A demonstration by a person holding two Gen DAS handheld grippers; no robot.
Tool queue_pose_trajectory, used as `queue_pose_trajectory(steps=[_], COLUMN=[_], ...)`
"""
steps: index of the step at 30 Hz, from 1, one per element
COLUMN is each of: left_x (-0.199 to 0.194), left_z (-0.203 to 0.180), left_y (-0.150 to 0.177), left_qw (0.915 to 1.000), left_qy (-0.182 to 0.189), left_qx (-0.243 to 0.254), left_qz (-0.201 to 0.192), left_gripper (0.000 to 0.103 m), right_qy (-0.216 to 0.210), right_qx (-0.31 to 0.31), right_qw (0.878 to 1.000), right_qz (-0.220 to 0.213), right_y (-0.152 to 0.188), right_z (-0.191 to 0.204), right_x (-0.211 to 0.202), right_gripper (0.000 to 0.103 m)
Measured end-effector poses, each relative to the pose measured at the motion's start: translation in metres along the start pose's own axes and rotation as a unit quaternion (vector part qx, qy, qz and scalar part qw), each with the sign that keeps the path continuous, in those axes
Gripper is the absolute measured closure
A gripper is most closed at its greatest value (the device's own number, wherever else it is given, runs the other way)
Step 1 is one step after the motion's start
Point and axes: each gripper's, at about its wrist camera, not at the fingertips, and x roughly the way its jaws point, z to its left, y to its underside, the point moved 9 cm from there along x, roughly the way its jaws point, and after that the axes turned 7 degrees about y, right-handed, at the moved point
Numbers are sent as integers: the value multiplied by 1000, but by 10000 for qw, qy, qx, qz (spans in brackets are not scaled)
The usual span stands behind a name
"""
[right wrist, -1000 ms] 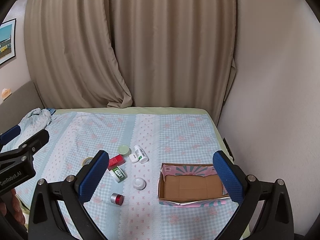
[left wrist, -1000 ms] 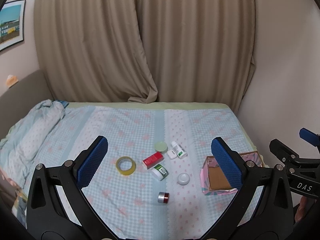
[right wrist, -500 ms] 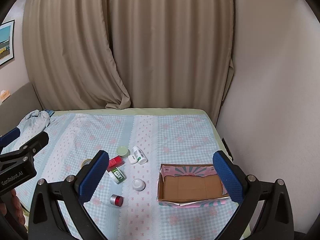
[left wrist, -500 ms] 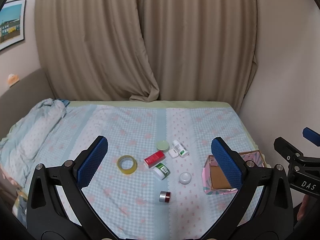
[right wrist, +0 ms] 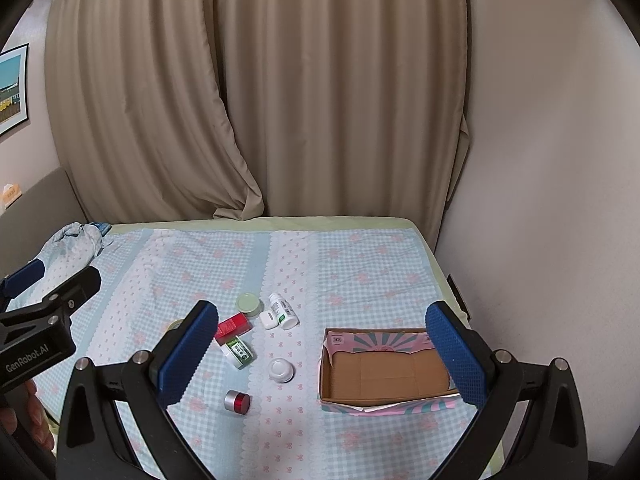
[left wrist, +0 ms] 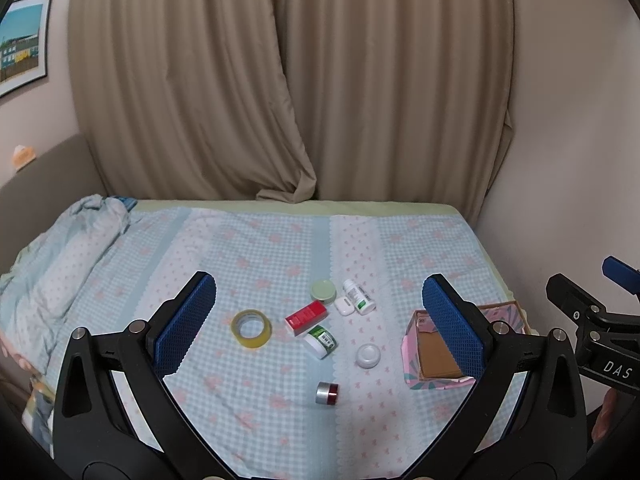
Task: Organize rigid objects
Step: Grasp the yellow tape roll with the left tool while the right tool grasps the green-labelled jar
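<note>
Small items lie on the checked bedspread: a yellow tape roll (left wrist: 251, 328), a red box (left wrist: 306, 317), a green-lidded jar (left wrist: 323, 291), a white bottle with a green label (left wrist: 359, 296), a small white case (left wrist: 343, 305), a green-labelled white jar (left wrist: 320, 341), a round white puck (left wrist: 368, 355) and a red-and-silver jar (left wrist: 327, 393). An open pink cardboard box (right wrist: 384, 366) sits to their right, empty. My left gripper (left wrist: 320, 324) and right gripper (right wrist: 320, 350) are both open and empty, held above the bed's near edge.
A crumpled blanket (left wrist: 60, 264) lies at the bed's left. Beige curtains (left wrist: 288, 80) hang behind the bed and a wall (right wrist: 540, 200) runs along its right side. A framed picture (left wrist: 22, 42) hangs on the left wall.
Both grippers have risen and tilted slightly; the items sit a little lower in view. Nothing on the bed has moved.
</note>
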Motion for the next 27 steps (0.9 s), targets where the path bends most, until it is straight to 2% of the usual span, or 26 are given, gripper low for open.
queue_pose_trajectory(steps=[6, 8, 14, 21, 27], left_x=[2, 10, 39, 85, 150], left_z=[11, 25, 79, 147, 204], left_y=[1, 9, 50, 78, 107], left_qw=[9998, 9993, 9967, 9896, 9800], left_qy=[-101, -205, -114, 281, 655], left_qx=[127, 146, 66, 195, 464], left_qz=[75, 273, 800, 1396, 1823], left_gripper=[1, 1, 1, 1, 1], right_qy=[-111, -192, -169, -84, -132], right_qx=[7, -3, 50, 164, 65], right_qw=[9998, 9995, 9984, 9947, 9921], right_qz=[147, 253, 531, 1008, 1247], right_y=[0, 2, 15, 40, 60], right_z=[5, 9, 33, 91, 145], right_x=[7, 13, 44, 76, 116], right_gripper=[0, 0, 0, 0, 0])
